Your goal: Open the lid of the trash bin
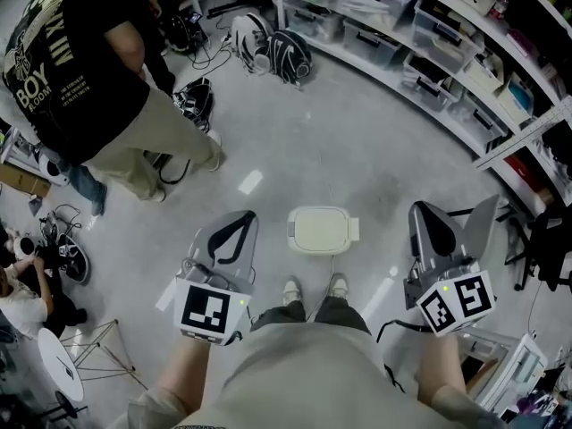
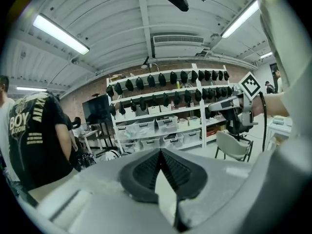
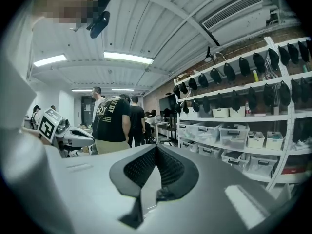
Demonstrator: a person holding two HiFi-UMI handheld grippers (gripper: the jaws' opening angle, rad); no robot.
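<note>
The trash bin [image 1: 323, 231] stands on the grey floor just ahead of the person's shoes, and its cream lid lies flat and closed. My left gripper [image 1: 245, 218] hovers to the left of the bin and well above it, shut, with nothing in it. My right gripper [image 1: 421, 209] hovers to the right of the bin, also shut and empty. Both point level across the room, so neither gripper view shows the bin. In the left gripper view my left gripper [image 2: 160, 151] has its jaws meeting at the tips. The right gripper view shows my right gripper [image 3: 156, 147] the same way.
A person in a black T-shirt [image 1: 80, 70] stands at the upper left. White shelving with plastic boxes [image 1: 429, 43] runs along the upper right. Bags [image 1: 273, 52] and cables lie on the floor beyond. A chair [image 1: 545, 239] is at the right, a small round stand [image 1: 58, 365] at the lower left.
</note>
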